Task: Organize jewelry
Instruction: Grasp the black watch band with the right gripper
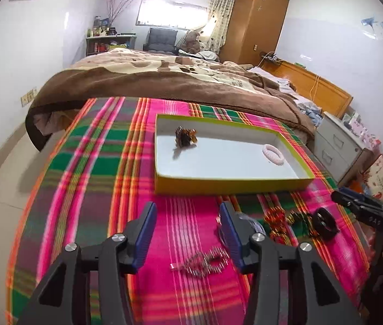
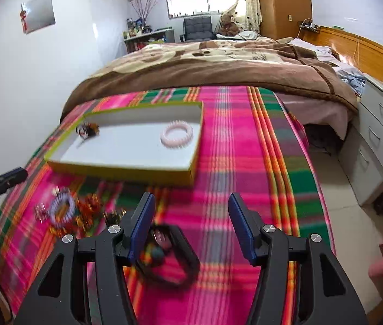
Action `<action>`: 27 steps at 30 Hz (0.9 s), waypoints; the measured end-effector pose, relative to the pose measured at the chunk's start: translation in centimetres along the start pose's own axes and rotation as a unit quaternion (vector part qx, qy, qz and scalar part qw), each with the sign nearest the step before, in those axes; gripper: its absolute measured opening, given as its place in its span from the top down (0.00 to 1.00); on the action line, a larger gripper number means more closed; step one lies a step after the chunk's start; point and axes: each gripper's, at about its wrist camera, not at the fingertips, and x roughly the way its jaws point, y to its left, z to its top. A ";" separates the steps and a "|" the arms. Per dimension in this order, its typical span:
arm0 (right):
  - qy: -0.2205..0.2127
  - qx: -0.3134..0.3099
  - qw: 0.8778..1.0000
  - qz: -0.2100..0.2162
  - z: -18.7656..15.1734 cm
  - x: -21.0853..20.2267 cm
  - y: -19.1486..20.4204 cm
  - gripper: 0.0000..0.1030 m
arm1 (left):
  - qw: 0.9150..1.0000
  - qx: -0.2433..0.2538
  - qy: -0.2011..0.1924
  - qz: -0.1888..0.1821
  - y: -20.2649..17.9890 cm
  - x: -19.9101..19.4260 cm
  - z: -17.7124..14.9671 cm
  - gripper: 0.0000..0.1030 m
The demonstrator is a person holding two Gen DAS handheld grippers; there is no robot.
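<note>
Both blue-padded jaw sets filled the near edge of my two wrist views. Left gripper (image 1: pixel 188 233) stood wide apart, nothing between its pads; a silver spiky bracelet (image 1: pixel 205 264) lay on the plaid cloth (image 1: pixel 88 168) under the gap, nearer the right-hand finger. Right gripper (image 2: pixel 190 227) also stood wide apart and gripped nothing; a black band (image 2: pixel 175 257), blurred, lay on the cloth below it, close to the left-hand finger. Loose pieces sat in a cluster between the two tools: a pale lilac coil bracelet (image 2: pixel 61 208) and red-gold beads (image 2: pixel 88 205). Beyond them sat the shallow yellow-edged tray (image 1: pixel 232 182), white inside, holding a dark amber-brown beaded piece (image 1: pixel 186 136) toward its far left corner and a pink-white coil bracelet (image 1: pixel 272 153) near its right wall, well apart. I noted motion blur in the right view.
</note>
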 end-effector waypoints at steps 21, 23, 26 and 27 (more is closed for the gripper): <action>0.055 -0.030 0.998 -0.009 -3.3 1.2 0.0 0.64 | 0.999 0.015 0.051 -0.010 -0.3 0.6 -3.7 0.50; 0.056 -0.035 0.998 -0.002 -3.4 1.3 0.2 0.70 | 0.999 0.014 0.050 -0.010 -0.3 0.6 -3.7 0.50; 0.056 -0.044 0.997 0.003 -3.4 1.2 0.6 0.75 | 0.998 0.014 0.052 -0.014 -0.2 0.7 -3.7 0.50; 0.055 -0.046 0.997 0.002 -3.5 1.2 0.7 0.76 | 0.998 0.015 0.052 -0.015 -0.3 0.7 -3.7 0.50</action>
